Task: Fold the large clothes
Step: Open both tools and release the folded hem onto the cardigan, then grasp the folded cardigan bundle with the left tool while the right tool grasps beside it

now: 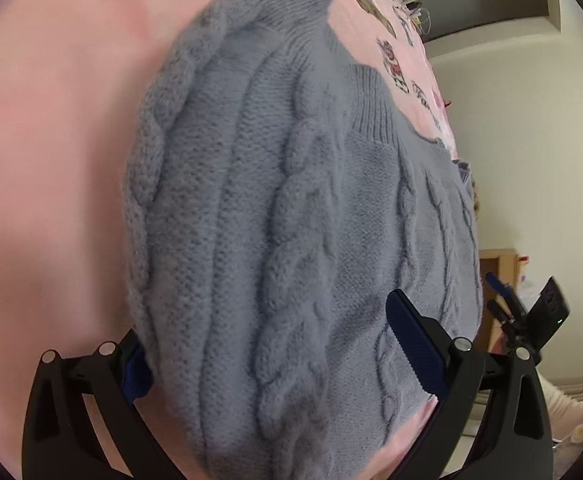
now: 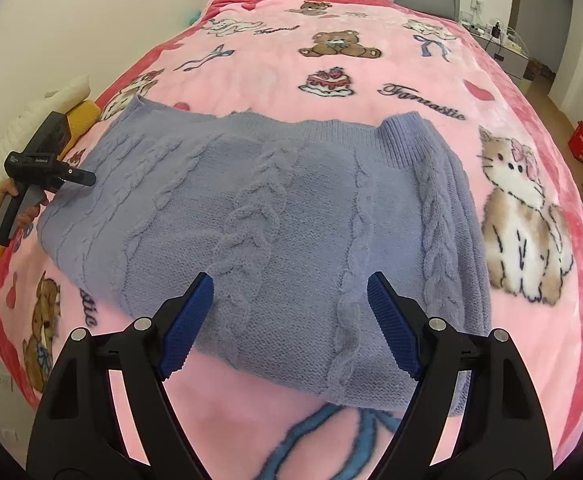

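right tool [image 2: 290,326]: nearest to us, jaws spread wide and released, hovering over the near hem of the sweater with nothing pinched between the pads.
left tool [image 1: 267,356]: jaws wide, the knit bulging up between them; one blue pad [image 1: 409,346] lies on the fabric, the other sits half hidden at the sweater's edge. we judge it released, not yet pinching.
sweater [image 2: 275,216]: grey-blue cable knit, lying on the bed, sleeves already turned in so it forms a rough rectangle; ribbed edge at the far side.
blanket [image 2: 371,76]: pink fleece with bears and cats, spread beneath and beyond the sweater.
step in hand: we judge the sleeve folds done and the crosswise fold about to start.
next move: we would close both tools on 1 edge, each near a corner, lift evenly, and carry it across to the opposite edge without dragging the layers apart.
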`<state>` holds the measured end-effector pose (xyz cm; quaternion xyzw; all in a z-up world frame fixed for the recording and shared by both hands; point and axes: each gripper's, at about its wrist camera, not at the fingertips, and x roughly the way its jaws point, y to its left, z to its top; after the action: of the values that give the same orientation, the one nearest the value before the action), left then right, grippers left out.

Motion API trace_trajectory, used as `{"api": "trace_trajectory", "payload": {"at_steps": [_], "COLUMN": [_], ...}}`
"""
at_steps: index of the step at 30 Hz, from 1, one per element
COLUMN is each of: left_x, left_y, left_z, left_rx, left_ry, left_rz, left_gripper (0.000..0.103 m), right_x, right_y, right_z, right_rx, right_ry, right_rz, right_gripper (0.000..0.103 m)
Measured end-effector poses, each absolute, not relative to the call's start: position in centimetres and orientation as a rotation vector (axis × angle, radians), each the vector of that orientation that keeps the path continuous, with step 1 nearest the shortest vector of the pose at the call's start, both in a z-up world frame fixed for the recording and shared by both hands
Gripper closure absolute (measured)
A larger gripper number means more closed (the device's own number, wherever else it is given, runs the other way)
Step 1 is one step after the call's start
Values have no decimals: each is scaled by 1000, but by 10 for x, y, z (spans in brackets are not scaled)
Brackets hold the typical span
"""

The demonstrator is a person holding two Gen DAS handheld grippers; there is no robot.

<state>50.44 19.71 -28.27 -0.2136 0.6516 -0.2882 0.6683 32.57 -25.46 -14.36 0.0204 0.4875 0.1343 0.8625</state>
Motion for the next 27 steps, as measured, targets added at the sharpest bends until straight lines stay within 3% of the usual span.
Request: {"api": "trace_trajectory", "payload": {"at_steps": [2,7,10,11,12,19,22,27], "left_x": [503,495,495,495,494,495,491,484], "left_y": [202,206,217,217,212,201,204,214], "left_z": [-284,-285,-285,-283,-282,-292,-294,-295], "left_rx": [-526,-450,-447,-448,-480,-504,-514,-517], "left_ry": [1450,1450,1473,1474,1485,1511,1508,1507], "left_rz": [-664,-643,-638,-661,-703,-694,-687,-667], "left_gripper": [6,27,47,65,72,73,73,72], "right_x": [324,321,321,322,323,333,340,380], "right_y": [-257,-268,-278,-283,-289,-339,-354,-384], "right_z": [-144,-147,-149,-148,-148,-146,-149,-178], "right_rx": [45,59,72,80,93,180,160,241], "right_ry": [1017,1016,1012,1004,1000,972,968,1071], "right_rz": [272,251,222,207,192,71,50,150], "right_gripper": [27,27,26,25,23,21,13,13]}}
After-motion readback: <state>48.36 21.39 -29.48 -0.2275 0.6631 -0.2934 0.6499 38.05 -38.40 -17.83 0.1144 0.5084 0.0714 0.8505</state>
